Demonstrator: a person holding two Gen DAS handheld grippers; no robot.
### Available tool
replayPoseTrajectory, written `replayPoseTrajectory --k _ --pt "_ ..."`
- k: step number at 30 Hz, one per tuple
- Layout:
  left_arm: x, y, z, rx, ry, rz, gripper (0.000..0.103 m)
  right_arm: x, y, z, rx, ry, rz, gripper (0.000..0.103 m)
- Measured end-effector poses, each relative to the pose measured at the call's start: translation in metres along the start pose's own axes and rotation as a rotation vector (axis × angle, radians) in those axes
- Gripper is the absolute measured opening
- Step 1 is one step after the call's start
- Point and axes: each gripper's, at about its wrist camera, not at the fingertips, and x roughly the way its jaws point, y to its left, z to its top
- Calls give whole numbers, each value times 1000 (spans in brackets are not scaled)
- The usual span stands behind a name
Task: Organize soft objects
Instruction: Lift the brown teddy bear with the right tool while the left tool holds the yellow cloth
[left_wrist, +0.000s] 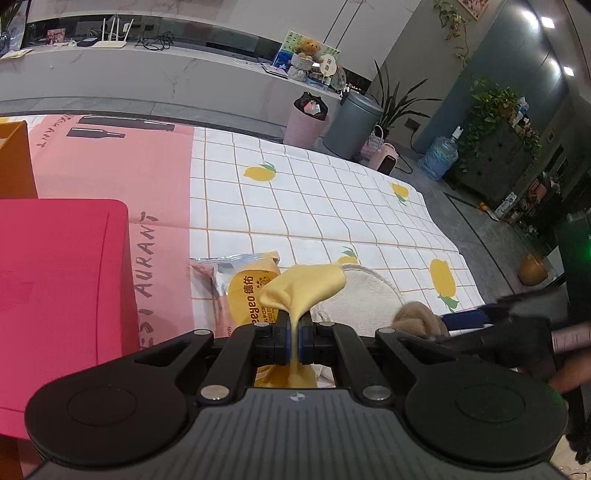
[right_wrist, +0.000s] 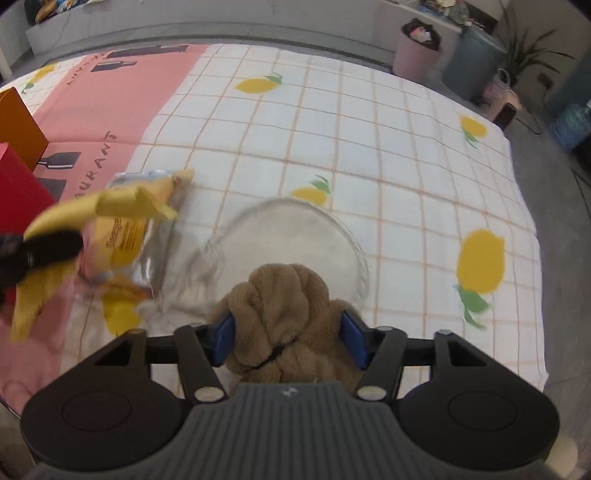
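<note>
So we're mid-pickup: left gripper (left_wrist: 294, 332) is pinched tight on the yellow cloth (left_wrist: 304, 286) bunching above its fingertips, right gripper (right_wrist: 288, 338) has the brown fuzzy cloth (right_wrist: 282, 314) bundled between its blue pads, apparently gripping, and next I'd guess both go to the red box (left_wrist: 62, 258).

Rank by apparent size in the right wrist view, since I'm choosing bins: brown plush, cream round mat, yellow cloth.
1. cream round mat
2. brown plush, near the camera, so unsure
3. yellow cloth, blurred
</note>
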Motion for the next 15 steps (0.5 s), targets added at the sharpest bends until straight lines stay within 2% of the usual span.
replayPoseTrajectory --k 3,5,7,12,15 --pt "-7 -3 1 19 -17 -16 3 -6 -8 -14 -25 -40 -10 79" --pt "-12 -6 1 37 -33 -24 3 -7 -13 -17 -39 -17 31 86" --pt "-15 -9 1 45 -38 -30 3 -5 -8 -21 -108 2 44 94" --pt "-8 -14 -1 63 -26 -22 4 11 10 -24 -317 23 -30 96" --pt "-4 -13 -1 64 -20 -14 4 27 7 -19 -296 55 -22 96"
